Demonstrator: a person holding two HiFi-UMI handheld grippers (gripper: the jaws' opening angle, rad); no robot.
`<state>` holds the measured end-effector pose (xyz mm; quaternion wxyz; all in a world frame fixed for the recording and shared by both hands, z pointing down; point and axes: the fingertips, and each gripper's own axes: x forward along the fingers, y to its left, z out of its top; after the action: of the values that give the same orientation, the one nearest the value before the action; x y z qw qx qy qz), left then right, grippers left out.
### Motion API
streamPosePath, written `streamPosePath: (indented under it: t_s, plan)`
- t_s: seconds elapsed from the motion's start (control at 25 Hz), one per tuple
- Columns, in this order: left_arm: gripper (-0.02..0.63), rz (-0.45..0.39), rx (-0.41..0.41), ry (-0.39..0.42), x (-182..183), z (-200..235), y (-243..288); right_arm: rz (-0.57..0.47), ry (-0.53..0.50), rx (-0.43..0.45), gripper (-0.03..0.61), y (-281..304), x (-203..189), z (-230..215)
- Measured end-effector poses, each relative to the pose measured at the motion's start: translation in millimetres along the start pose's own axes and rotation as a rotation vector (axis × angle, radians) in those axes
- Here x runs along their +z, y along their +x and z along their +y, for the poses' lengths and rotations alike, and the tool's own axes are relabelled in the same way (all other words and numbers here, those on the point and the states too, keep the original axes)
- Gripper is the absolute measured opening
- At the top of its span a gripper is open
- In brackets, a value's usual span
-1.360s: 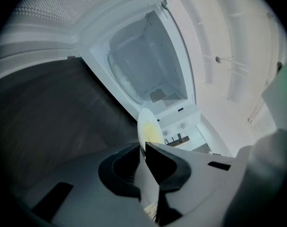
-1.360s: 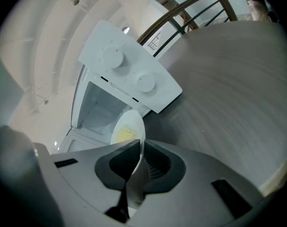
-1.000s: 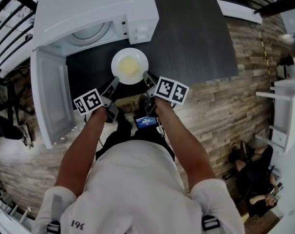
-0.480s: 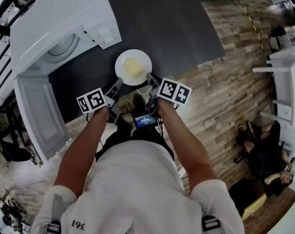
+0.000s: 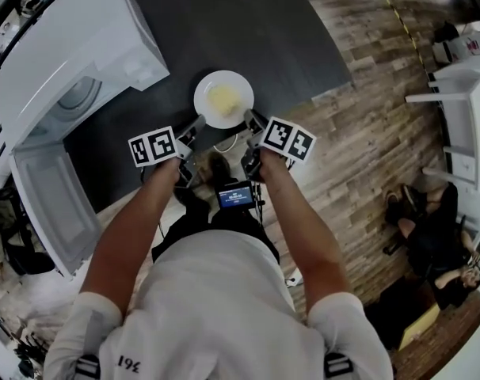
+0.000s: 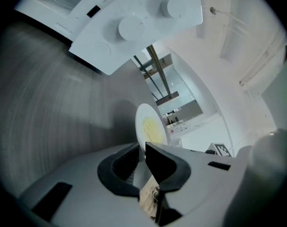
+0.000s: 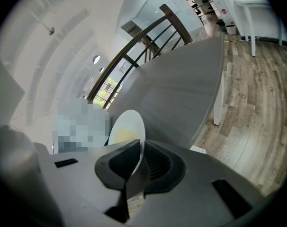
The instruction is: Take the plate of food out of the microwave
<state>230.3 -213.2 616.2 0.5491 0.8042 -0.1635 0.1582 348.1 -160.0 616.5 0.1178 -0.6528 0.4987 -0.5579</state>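
Pinching the plate of food (image 5: 240,85) over the desk (image 5: 248,30), left claw (image 5: 198,123) and right claw (image 5: 249,118) each clamped on its near rim.

The person wears a white short-sleeved shirt (image 5: 216,307) with a small dark printed number near 1 edge. 2 dark straps (image 5: 85,366) with buckles cross the shoulders. Dark trousers (image 5: 184,222) show past the shirt, and a small device (image 5: 235,195) with a blue screen sits at the waist.

The left gripper (image 5: 199,122) and right gripper (image 5: 248,117) each carry a white cube (image 5: 153,146) printed with black square markers. Their bodies are smooth pale grey plastic with dark rectangular recesses. Each has 2 black pads (image 6: 124,163), ribbed on the inner faces. A tan part (image 6: 148,200) shows behind the left pair.
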Motion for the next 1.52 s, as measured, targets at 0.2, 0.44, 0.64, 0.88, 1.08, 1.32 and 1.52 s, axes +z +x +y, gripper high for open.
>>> streamPosePath:
  t_s: [0.2,0.44,0.64,0.88,1.08,1.32,1.52]
  plan:
    - [0.037,0.044,0.026,0.003,7,-1,28,-0.01,0.03,-0.015,0.028,8,21,-15]
    - [0.037,0.085,0.061,-0.005,11,2,43,-0.003,0.042,-0.025,0.028,17,32,-26]
    - [0.037,0.102,0.068,-0.015,12,2,49,0.006,0.041,-0.033,0.028,23,37,-30]
    - [0.037,0.127,0.088,-0.016,13,5,51,0.009,0.04,-0.042,0.029,29,39,-32]
    - [0.037,0.131,0.087,-0.019,16,6,51,0.01,0.035,-0.049,0.029,33,41,-31]
    - [0.037,0.143,0.096,-0.04,17,7,54,0.008,0.034,-0.053,0.029,35,45,-32]
    - [0.037,0.164,0.097,-0.052,15,7,54,0.001,0.037,-0.056,0.029,35,47,-31]
